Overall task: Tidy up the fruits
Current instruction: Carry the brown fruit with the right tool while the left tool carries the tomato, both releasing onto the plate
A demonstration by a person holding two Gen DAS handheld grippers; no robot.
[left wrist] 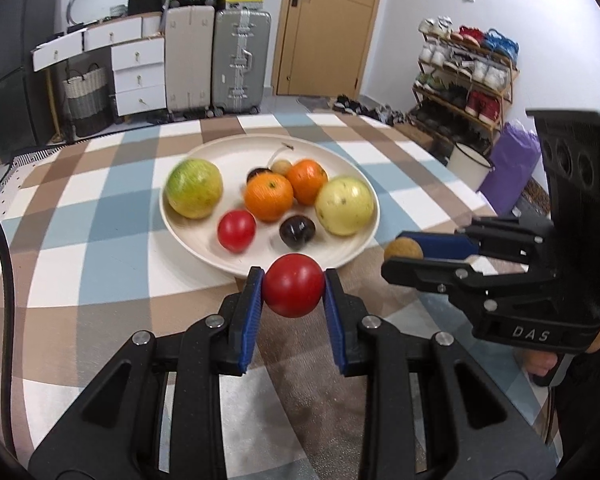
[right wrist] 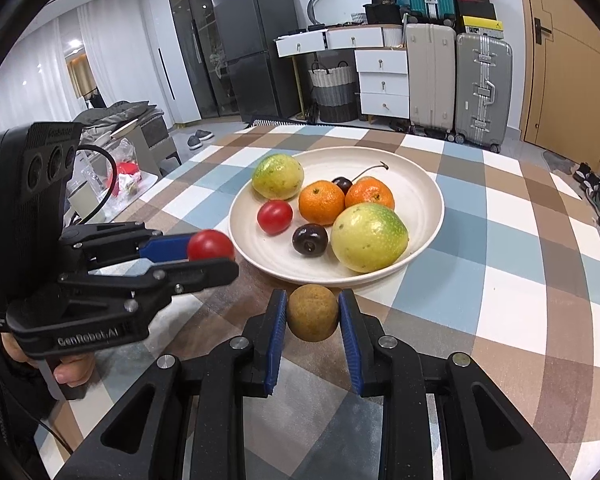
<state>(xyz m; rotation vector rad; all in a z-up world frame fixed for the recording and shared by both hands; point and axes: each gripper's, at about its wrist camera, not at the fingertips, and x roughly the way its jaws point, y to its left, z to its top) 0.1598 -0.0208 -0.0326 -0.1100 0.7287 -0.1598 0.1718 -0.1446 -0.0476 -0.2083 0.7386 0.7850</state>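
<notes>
A cream plate [left wrist: 332,248] [right wrist: 420,200] on the checked tablecloth holds two yellow-green fruits [left wrist: 195,193] [left wrist: 344,205], two oranges [left wrist: 269,196] [left wrist: 307,181], a red tomato [left wrist: 237,230], two dark cherries [left wrist: 297,231] [left wrist: 259,173] and a small brown fruit [left wrist: 281,167]. My left gripper [left wrist: 293,291] is shut on a red tomato [left wrist: 293,290] [right wrist: 211,245], just short of the plate's near rim. My right gripper [right wrist: 313,312] is shut on a small brown round fruit [right wrist: 312,312] [left wrist: 403,249], beside the plate's near edge.
The table's checked cloth [left wrist: 100,240] extends all around the plate. Beyond the far edge stand suitcases [left wrist: 240,60], white drawers [left wrist: 138,76] and a shoe rack [left wrist: 464,76]. A black cable [left wrist: 4,280] runs along the left side.
</notes>
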